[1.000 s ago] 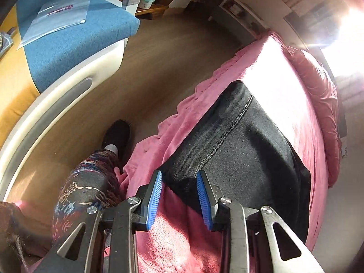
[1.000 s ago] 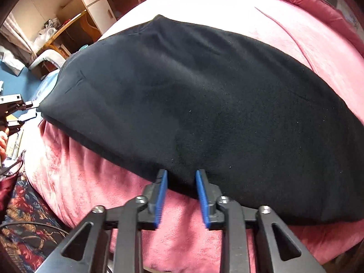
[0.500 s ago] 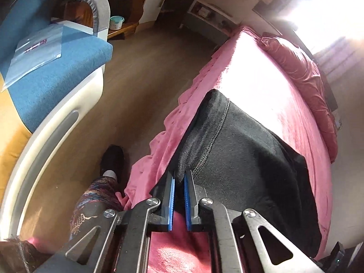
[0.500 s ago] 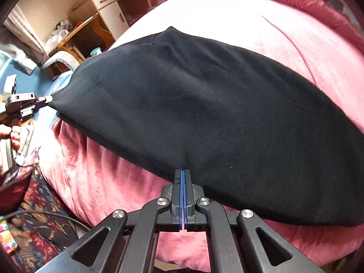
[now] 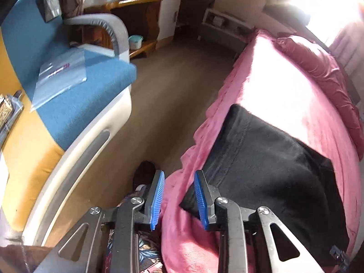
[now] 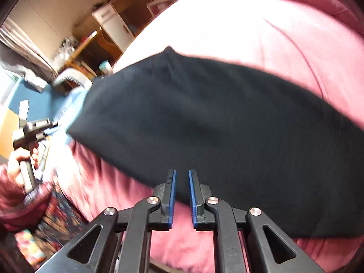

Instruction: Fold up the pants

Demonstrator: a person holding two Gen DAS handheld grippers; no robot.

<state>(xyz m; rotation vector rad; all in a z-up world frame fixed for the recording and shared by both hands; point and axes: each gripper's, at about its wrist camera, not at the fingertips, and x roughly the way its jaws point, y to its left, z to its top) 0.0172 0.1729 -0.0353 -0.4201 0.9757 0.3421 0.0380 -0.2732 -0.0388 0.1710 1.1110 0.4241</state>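
Note:
Black pants lie folded flat on the pink bed cover. My left gripper hovers at their near corner by the bed's edge, its jaws opening. Only pink cover shows between the blue pads, and the pants corner lies just past the right finger. In the right wrist view the pants stretch across the bed. My right gripper sits over their near edge, jaws opening a narrow gap, the pads apart from the cloth. The left gripper appears at far left in a hand.
A blue and yellow sofa with a clear plastic bag stands left of the bed, across a strip of wooden floor. A person's foot in a black shoe is below the left gripper. A pink pillow lies at the bed's far end.
Half a second ago both grippers were shut at the pants' near edge. Now both stand parted, raised and drawn back a little, with the pants lying on the bed.

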